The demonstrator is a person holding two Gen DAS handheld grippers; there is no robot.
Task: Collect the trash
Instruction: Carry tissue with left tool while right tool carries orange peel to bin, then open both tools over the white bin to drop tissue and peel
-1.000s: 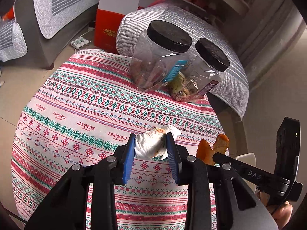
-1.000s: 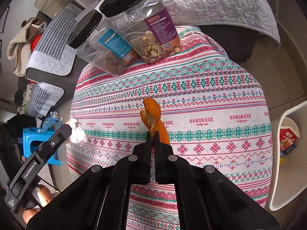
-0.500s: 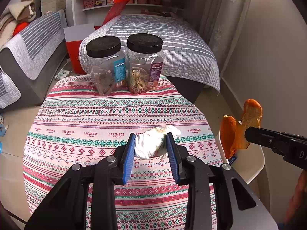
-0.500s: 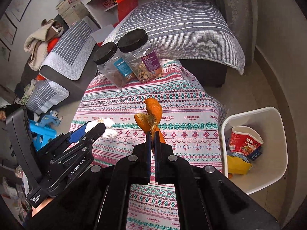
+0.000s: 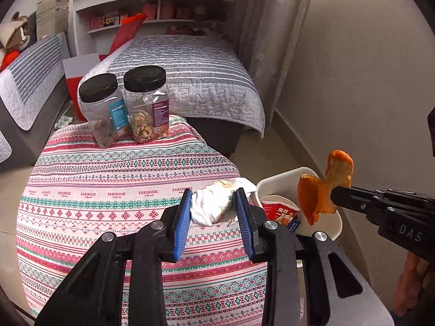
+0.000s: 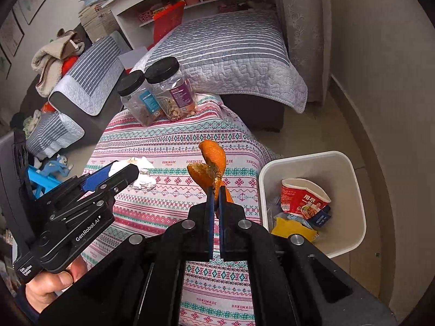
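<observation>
Left tongs (image 5: 214,207) clamp a crumpled tissue (image 5: 214,206), soft and light; right tongs (image 6: 215,190) pinch orange peel (image 6: 210,167), limp, by its lower edge, above the counter (image 6: 168,146) beside the bin (image 6: 350,168).

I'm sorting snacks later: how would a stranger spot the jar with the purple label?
On the round table with the red-and-green patterned cloth, two clear plastic jars with black lids stand together at the far edge. The purple-labelled jar holds pale nuts; its neighbour, the teal-labelled jar, holds darker pieces.
</observation>
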